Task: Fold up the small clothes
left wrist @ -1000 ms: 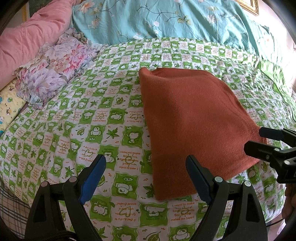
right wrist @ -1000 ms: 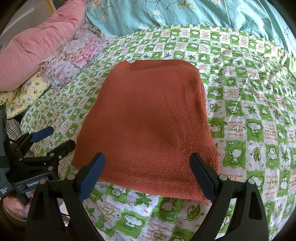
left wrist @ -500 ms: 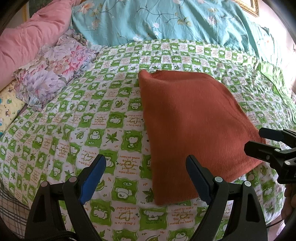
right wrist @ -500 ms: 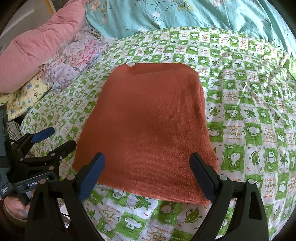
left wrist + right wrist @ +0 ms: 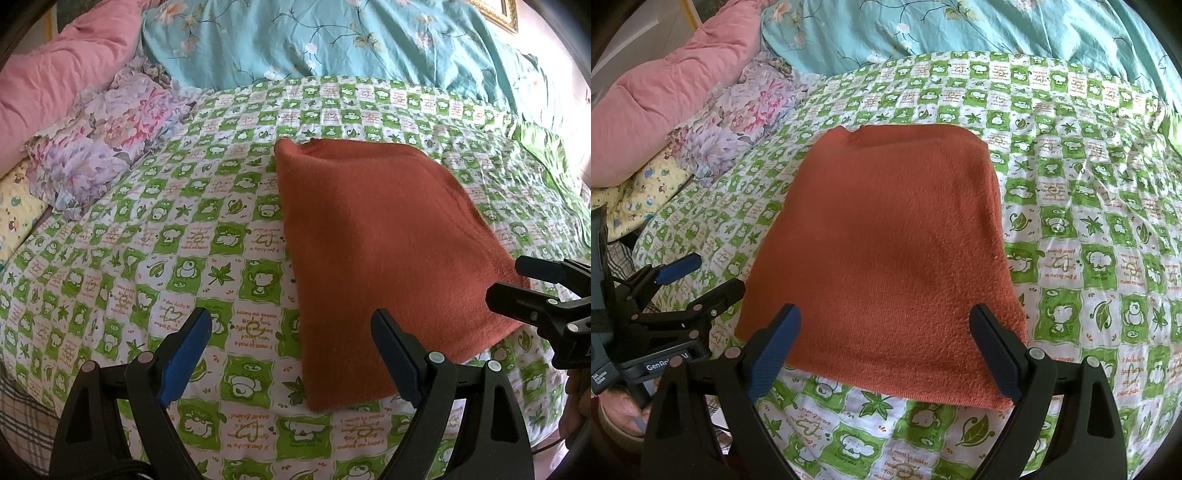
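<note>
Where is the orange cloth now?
The orange cloth lies folded flat on the green checked sheet, straight ahead of the open right gripper. In the left wrist view it lies right of centre, away from the floral pillow.

Bright, even daylight, soft shadows, sharp focus; strong fisheye bending and dark vignetted corners.

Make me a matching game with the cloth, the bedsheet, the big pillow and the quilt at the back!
Things:
1. folded cloth
2. bedsheet
3. big pillow
4. quilt at the back

Colours:
A. pink
B. turquoise with flowers
C. rust orange
D. green and white checks

Pairs: 1-C, 2-D, 3-A, 4-B
</note>
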